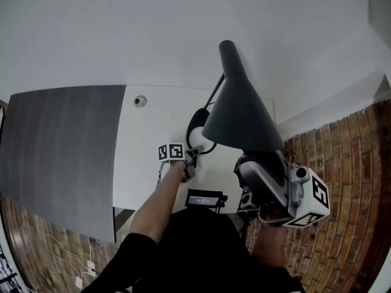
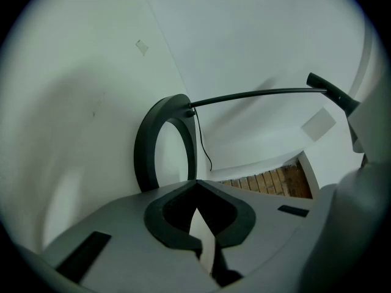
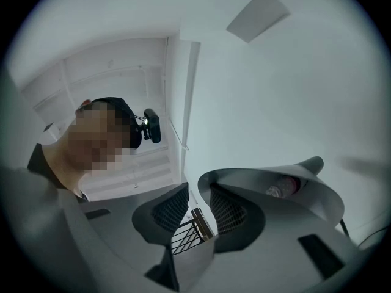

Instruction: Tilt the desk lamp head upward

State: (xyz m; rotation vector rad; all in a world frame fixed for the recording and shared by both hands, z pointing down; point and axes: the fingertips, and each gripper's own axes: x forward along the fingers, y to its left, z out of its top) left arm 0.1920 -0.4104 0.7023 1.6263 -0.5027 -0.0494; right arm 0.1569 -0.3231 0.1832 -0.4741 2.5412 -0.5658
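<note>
The desk lamp's head (image 1: 241, 112) hung over the white table (image 1: 146, 157), its open underside facing the right gripper (image 3: 199, 194). That gripper's jaws stood apart just under the rim of the head, clamping nothing. The left gripper (image 2: 195, 185) lay low on the table just beside the ring base (image 2: 145, 145), its jaws clenched together and empty.
</note>
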